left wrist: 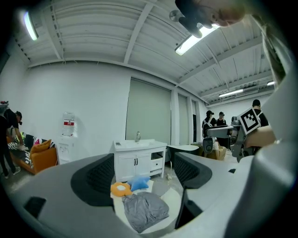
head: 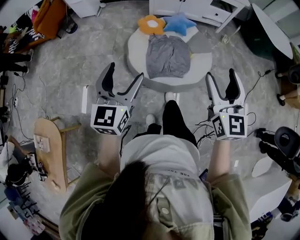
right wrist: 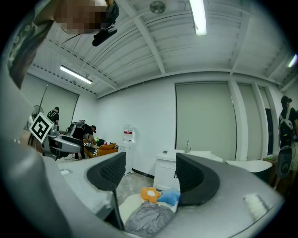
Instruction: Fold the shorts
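Note:
Crumpled grey shorts [head: 167, 56] lie on a low round white platform [head: 135, 48] on the floor ahead of me. Both grippers hang in the air short of it, well apart from the cloth. My left gripper [head: 125, 71] is open and empty, to the lower left of the platform. My right gripper [head: 220, 73] is open and empty too, to its lower right. In the left gripper view the shorts [left wrist: 146, 210] show low between the spread jaws of the left gripper [left wrist: 144, 174]. In the right gripper view the shorts [right wrist: 149, 218] lie below the right gripper [right wrist: 151, 176].
An orange flower cushion [head: 151, 23] and a blue star cushion [head: 179, 22] lie at the platform's far edge. A white cabinet [head: 197, 9] stands behind. A wooden stool [head: 49, 140] is at left, cables run over the floor at right, and people stand in the background.

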Tool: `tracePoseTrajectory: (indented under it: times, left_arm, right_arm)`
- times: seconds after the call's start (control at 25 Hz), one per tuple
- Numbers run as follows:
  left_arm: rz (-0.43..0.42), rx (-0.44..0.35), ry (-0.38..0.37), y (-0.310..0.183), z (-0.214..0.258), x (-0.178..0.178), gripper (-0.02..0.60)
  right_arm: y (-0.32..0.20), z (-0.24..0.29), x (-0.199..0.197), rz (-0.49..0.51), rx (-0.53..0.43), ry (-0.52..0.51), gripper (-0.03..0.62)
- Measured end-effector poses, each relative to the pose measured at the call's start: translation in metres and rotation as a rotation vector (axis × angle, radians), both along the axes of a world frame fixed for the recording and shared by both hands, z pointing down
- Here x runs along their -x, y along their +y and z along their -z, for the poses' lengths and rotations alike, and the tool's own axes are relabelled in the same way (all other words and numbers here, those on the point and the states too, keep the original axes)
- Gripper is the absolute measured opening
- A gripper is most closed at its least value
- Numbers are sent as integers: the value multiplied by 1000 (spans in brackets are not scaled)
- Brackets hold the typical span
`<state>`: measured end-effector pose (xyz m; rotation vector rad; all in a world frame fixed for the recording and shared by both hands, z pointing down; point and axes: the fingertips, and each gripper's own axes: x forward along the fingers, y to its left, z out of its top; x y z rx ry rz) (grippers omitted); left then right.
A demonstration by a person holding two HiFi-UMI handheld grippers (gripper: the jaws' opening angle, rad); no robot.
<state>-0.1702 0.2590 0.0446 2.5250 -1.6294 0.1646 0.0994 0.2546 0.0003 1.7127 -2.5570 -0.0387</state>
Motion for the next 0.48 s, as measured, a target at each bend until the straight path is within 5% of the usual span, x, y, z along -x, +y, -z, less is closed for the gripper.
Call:
tracePoseTrajectory:
  times: [0.48]
  left_arm:
    - [65,139,-90,-82,-60,-21,387]
  right_arm:
    - [-110,-51,-40,47,99,36,330]
